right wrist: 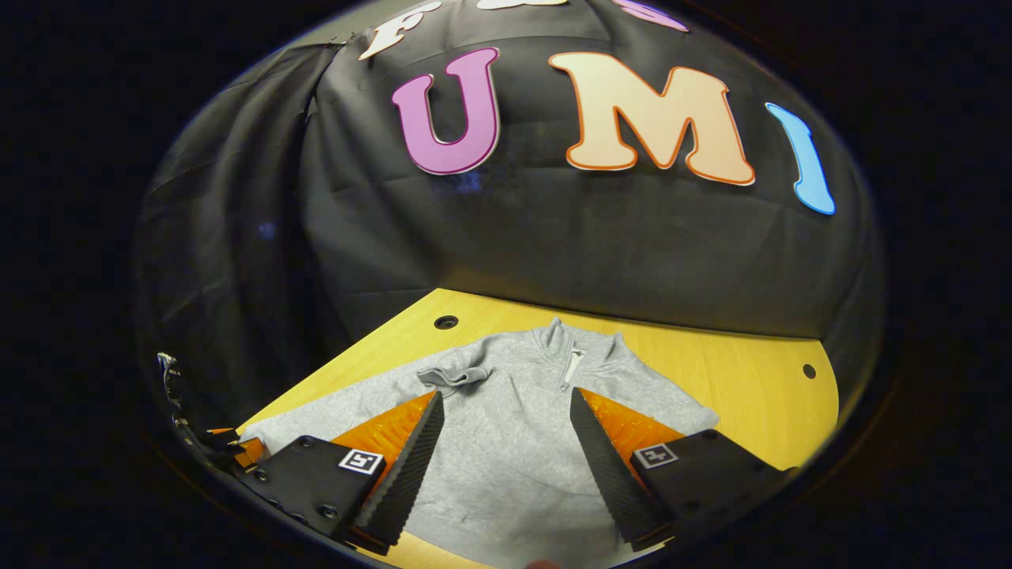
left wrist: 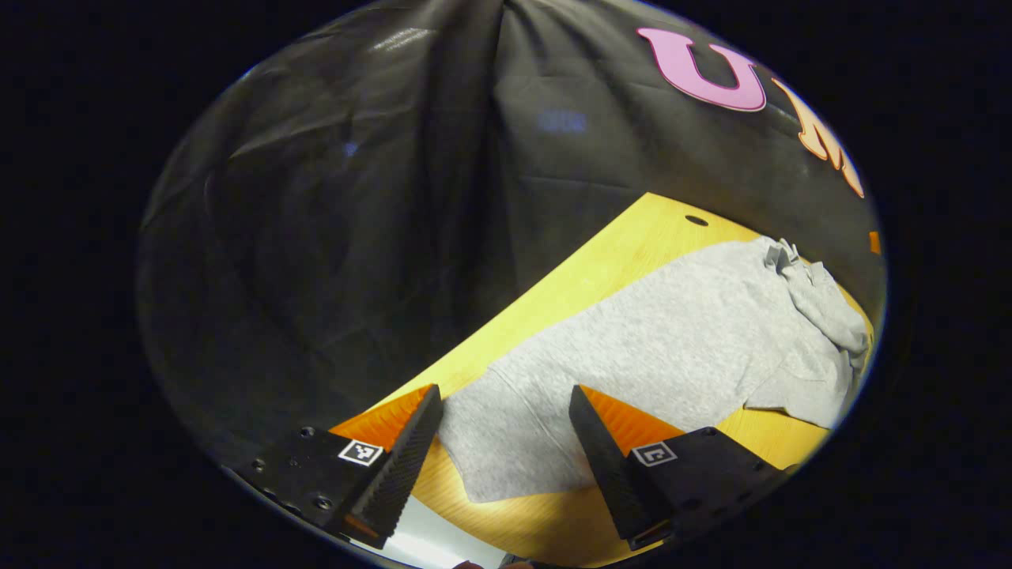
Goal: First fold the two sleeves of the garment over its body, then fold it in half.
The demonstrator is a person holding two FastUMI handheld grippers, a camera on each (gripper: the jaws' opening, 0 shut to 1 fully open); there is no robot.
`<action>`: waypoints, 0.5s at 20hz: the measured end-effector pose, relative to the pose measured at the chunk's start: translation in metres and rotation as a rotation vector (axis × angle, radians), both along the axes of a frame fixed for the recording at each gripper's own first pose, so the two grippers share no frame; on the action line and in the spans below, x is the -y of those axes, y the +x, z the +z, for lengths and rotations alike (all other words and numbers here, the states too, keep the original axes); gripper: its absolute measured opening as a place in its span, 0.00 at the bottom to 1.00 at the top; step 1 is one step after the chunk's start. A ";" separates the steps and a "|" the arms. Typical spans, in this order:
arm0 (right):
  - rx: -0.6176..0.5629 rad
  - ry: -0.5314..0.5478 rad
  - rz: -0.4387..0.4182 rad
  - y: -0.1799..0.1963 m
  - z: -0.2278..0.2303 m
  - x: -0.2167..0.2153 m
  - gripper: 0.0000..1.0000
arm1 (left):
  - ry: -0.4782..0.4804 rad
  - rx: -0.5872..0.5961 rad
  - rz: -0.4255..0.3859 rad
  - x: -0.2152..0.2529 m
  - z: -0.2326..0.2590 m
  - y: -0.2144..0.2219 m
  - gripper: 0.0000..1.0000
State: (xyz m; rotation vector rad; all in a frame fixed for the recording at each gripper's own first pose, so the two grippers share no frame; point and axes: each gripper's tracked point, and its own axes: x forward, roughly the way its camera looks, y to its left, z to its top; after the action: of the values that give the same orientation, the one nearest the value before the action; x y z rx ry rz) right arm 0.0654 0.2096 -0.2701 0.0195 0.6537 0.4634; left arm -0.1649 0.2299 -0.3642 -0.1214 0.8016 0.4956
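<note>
Grey garment (right wrist: 514, 442) flat on table (right wrist: 743, 395), both claws (right wrist: 506, 403) agape

garment (right wrist: 514, 442) hem behind tongs (right wrist: 506, 419)

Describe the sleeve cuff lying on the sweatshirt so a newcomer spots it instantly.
Start at the yellow wooden table, where a grey sweatshirt lies flat. Its collar zipper points at the booth wall; just beside it, on the chest, sits the sleeve cuff. It is the only bunched, ribbed lump on smooth fabric.
</note>
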 end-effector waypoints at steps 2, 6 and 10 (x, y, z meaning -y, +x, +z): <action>0.004 0.009 -0.019 -0.005 0.006 0.014 0.99 | -0.005 -0.012 -0.018 0.009 -0.003 0.003 0.87; 0.016 0.022 -0.045 -0.018 0.013 0.047 0.99 | 0.005 -0.046 -0.049 0.025 -0.007 0.015 0.23; 0.030 0.014 -0.076 -0.034 0.016 0.091 0.97 | -0.023 -0.078 0.005 0.027 -0.001 0.021 0.00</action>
State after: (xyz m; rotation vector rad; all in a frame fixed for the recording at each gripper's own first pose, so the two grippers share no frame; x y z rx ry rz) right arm 0.0309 0.1183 -0.2543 0.0508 0.6180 0.3943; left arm -0.1438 0.2032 -0.3649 -0.1254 0.8838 0.4984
